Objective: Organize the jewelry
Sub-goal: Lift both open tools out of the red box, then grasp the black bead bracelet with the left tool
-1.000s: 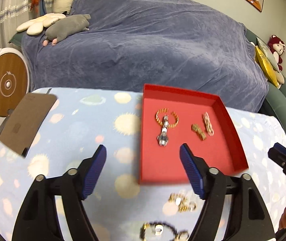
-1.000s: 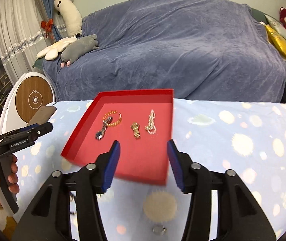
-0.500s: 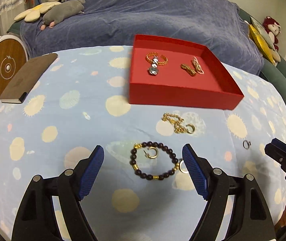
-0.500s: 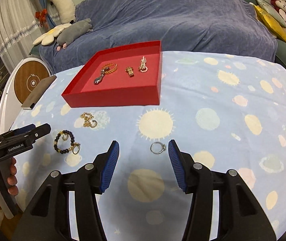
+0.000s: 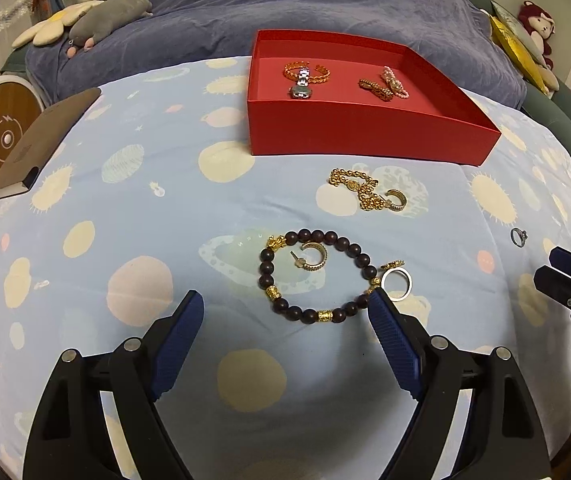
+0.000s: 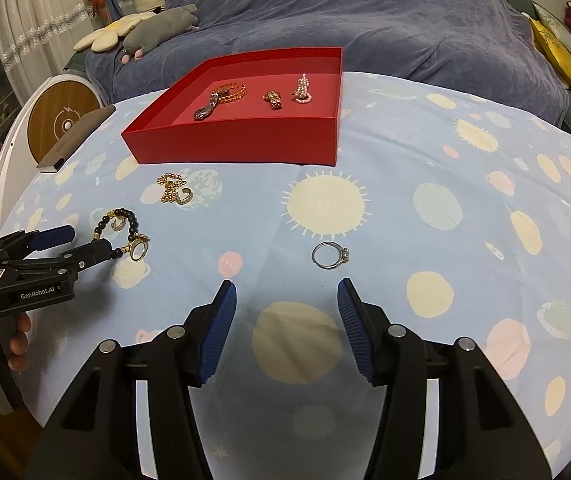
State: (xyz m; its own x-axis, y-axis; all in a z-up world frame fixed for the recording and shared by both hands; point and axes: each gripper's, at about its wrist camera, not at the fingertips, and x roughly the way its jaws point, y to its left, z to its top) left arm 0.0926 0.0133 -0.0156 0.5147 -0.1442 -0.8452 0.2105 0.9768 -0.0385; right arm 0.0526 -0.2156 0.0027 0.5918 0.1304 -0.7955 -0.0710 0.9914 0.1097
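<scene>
Pick-up stage: left gripper (image 5: 281,304), jaws wide and empty, hovers before the bead bracelet (image 5: 314,276); right gripper (image 6: 285,296), jaws wide, faces the silver ring (image 6: 330,255). Next: descend, pinch, carry to the red tray (image 6: 245,142) across the worktop

Dim warm indoor light, soft shadows, sharp centre, heavy fisheye warp w/ dark vignetted corners.

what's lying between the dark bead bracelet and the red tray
The gold chain with a hoop earring beside it on the tablecloth, clearest in the left wrist view.
</scene>
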